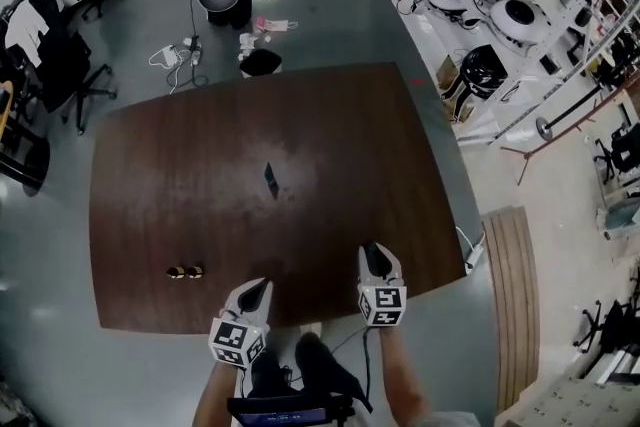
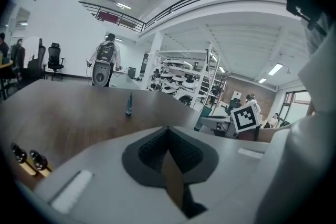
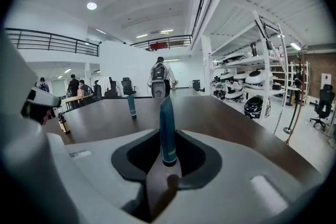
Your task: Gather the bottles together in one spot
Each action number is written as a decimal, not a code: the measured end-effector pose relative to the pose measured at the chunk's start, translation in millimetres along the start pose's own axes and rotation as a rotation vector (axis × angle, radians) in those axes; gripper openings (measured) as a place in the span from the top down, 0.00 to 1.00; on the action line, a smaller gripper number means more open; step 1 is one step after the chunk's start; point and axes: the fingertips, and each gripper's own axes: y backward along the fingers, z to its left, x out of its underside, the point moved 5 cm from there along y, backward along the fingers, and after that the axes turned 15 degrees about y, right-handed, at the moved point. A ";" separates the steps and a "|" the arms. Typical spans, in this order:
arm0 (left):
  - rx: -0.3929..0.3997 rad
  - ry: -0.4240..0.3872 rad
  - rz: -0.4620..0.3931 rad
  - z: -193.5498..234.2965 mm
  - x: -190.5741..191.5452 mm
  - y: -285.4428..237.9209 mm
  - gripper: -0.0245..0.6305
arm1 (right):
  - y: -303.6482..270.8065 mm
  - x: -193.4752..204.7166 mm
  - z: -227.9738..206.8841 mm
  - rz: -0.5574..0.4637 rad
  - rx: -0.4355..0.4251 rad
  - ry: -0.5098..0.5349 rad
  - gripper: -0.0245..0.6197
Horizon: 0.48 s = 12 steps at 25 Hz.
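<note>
Pair of small bottles [image 1: 185, 272]: two dark-capped bottles just beside each other on the table, to the left of the left gripper and near the table's near edge. In the left gripper view they sit low at the left edge [image 2: 28, 157].
Left gripper [image 1: 257, 292]: over the near edge of the table. Its jaws meet at the tips with nothing between them [image 2: 168, 131], and only bare wood shows through the gap behind.
Table [image 1: 180, 165]: a dark brown wooden top that spreads ahead of both grippers.
Far teal bottle [image 1: 271, 178]: a slim bottle standing upright and alone near the middle of the table. It is well ahead of both grippers, between their lines of aim and well apart from the small pair. It shows straight ahead and a little left in the left gripper view [image 2: 128, 104] and left of the jaws in the right gripper view [image 3: 131, 106].
Right gripper [image 1: 372, 257]: to the right of the left gripper, over the near edge. Its jaws are narrowed onto a bottle [image 3: 168, 136].
Held teal bottle [image 3: 167, 128]: upright between the right gripper's pads, dark cap at the bottom, its top rising above the jaws.
Wooden pallet [image 1: 515, 305]: on the floor, to the right of the right gripper, off the table.
</note>
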 end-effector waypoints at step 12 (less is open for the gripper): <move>-0.100 0.032 -0.095 28.6 -3.7 52.4 0.96 | -10.7 -39.1 95.4 -0.084 -0.247 0.095 0.82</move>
